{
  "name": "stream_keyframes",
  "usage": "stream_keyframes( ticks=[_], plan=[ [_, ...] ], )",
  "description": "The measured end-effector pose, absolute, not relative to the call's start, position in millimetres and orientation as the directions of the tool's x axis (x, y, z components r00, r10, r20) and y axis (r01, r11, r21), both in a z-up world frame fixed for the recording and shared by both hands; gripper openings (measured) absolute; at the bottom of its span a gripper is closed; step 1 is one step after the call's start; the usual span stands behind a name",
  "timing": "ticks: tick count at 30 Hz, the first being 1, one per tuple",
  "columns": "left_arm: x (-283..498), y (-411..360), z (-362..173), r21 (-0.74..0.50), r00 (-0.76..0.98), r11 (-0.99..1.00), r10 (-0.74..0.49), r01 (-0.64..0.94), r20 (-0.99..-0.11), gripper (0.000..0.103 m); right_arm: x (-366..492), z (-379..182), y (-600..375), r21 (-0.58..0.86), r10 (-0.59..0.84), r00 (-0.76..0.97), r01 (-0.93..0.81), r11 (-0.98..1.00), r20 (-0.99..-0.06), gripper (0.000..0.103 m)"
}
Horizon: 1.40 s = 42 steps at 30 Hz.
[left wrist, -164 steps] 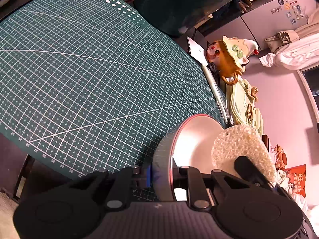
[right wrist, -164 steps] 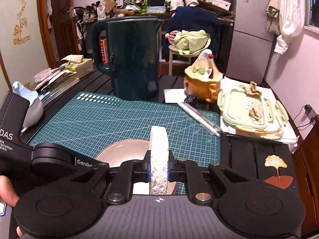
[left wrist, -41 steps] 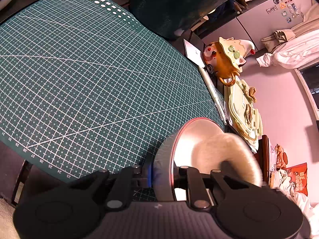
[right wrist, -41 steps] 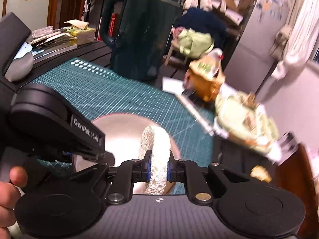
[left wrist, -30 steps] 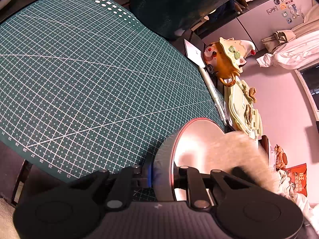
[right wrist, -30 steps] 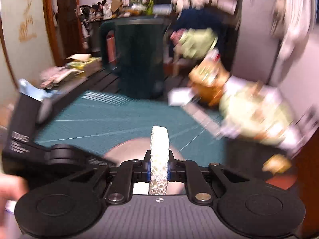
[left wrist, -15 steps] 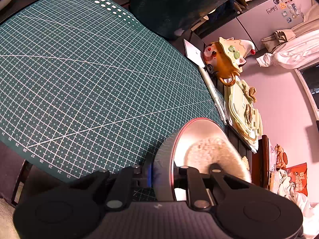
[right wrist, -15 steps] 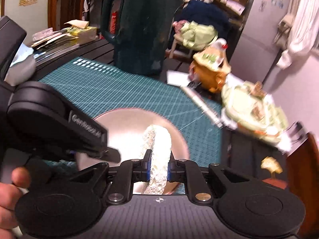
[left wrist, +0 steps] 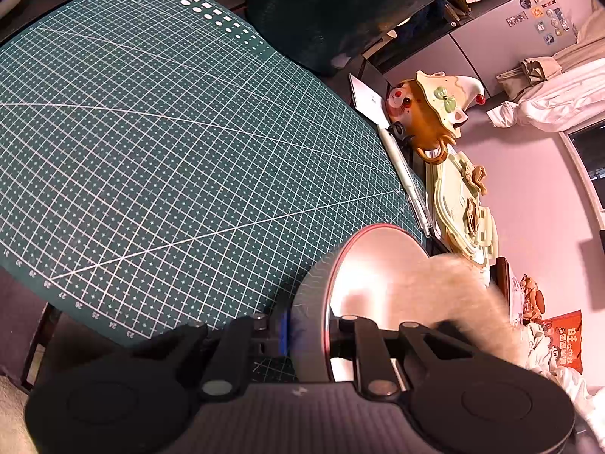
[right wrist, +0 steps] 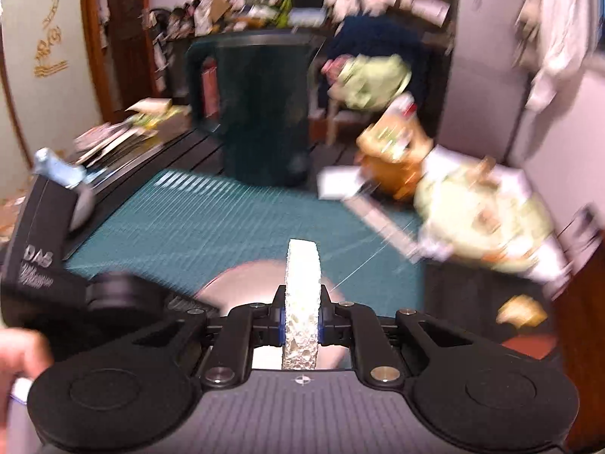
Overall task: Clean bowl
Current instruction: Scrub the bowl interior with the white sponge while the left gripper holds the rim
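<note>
A shallow metal bowl [left wrist: 372, 265] with a red rim stands tilted on its edge over the green cutting mat [left wrist: 151, 143]. My left gripper [left wrist: 308, 335] is shut on the bowl's rim, one finger outside and one inside. A pale round sponge [left wrist: 465, 295], blurred by motion, lies against the right part of the bowl's inside. In the right wrist view my right gripper [right wrist: 301, 327] is shut on that sponge [right wrist: 302, 283], seen edge-on, with the bowl [right wrist: 249, 280] just behind it. The left gripper's black body [right wrist: 94, 299] and a hand [right wrist: 19, 359] sit at the left.
A dark green jug [right wrist: 261, 109] stands at the mat's far edge. To the right lie a pen [left wrist: 408, 178], an orange cat figurine [left wrist: 427, 113] and a pale green lidded box [left wrist: 461, 204]. Papers [right wrist: 128, 132] are stacked far left.
The sponge has shifted up and to the right inside the bowl and now smears with motion. The right wrist view has swung and blurred. The bowl and left gripper have stayed put.
</note>
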<state>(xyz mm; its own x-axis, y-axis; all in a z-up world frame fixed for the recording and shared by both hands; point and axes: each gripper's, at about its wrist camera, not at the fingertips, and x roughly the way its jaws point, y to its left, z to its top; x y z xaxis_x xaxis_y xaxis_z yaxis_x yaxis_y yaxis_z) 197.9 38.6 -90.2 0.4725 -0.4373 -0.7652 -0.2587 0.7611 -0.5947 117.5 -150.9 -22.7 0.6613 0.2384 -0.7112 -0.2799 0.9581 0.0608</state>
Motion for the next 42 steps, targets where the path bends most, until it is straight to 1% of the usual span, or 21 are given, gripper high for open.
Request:
stream_keyframes(
  ticks=[4,8,9,11,13,17,20,23,26,29,31,35,39,42],
  plan=[
    [196,40,-91,-0.593,0.473,0.762,-0.435,-0.26,-0.766,0.016,125,-49,-140,0.062,0.228,0.606,-0.283,0.957,-0.762,0.012],
    [195,41,-91,-0.592,0.473,0.764,-0.435,-0.258,-0.766,0.016,126,-55,-135,0.005,0.184,0.625,-0.276,0.961,-0.758,0.012],
    [196,39,-90,-0.591,0.472,0.764,-0.434,-0.258,-0.767,0.016,125,-56,-134,-0.025,0.159,0.642,-0.268,0.963,-0.75,0.012],
    [196,40,-90,-0.59,0.472,0.766,-0.434,-0.256,-0.768,0.016,120,-55,-132,-0.116,0.088,0.705,-0.237,0.965,-0.703,0.012],
    [196,40,-91,-0.59,0.471,0.766,-0.434,-0.255,-0.768,0.016,116,-47,-133,-0.152,0.073,0.739,-0.232,0.961,-0.67,0.012],
    [198,39,-91,-0.59,0.471,0.766,-0.434,-0.255,-0.768,0.016,110,-21,-144,-0.129,0.087,0.783,-0.209,0.969,-0.615,0.012],
    [199,37,-89,-0.59,0.47,0.766,-0.434,-0.257,-0.768,0.016,107,-4,-154,-0.098,0.099,0.796,-0.196,0.976,-0.597,0.012],
    [200,36,-89,-0.59,0.47,0.766,-0.435,-0.256,-0.768,0.016,109,1,-163,-0.007,0.168,0.759,-0.221,0.975,-0.629,0.012],
    [201,36,-89,-0.589,0.471,0.767,-0.434,-0.255,-0.768,0.016,114,-9,-159,0.081,0.251,0.683,-0.271,0.959,-0.685,0.012],
    [202,35,-89,-0.587,0.471,0.768,-0.432,-0.256,-0.77,0.015,120,-30,-150,0.115,0.277,0.612,-0.291,0.95,-0.741,0.012],
    [201,35,-89,-0.586,0.471,0.769,-0.431,-0.255,-0.77,0.015,124,-44,-145,0.113,0.271,0.584,-0.292,0.95,-0.765,0.012],
    [202,34,-90,-0.586,0.471,0.77,-0.431,-0.253,-0.77,0.016,124,-53,-141,0.041,0.214,0.616,-0.282,0.959,-0.758,0.012],
    [202,34,-90,-0.586,0.471,0.771,-0.432,-0.25,-0.769,0.016,118,-58,-133,-0.15,0.098,0.704,-0.281,0.948,-0.703,0.012],
    [203,34,-90,-0.586,0.469,0.771,-0.434,-0.248,-0.769,0.016,120,-45,-141,-0.11,0.115,0.708,-0.264,0.958,-0.697,0.012]
  ],
)
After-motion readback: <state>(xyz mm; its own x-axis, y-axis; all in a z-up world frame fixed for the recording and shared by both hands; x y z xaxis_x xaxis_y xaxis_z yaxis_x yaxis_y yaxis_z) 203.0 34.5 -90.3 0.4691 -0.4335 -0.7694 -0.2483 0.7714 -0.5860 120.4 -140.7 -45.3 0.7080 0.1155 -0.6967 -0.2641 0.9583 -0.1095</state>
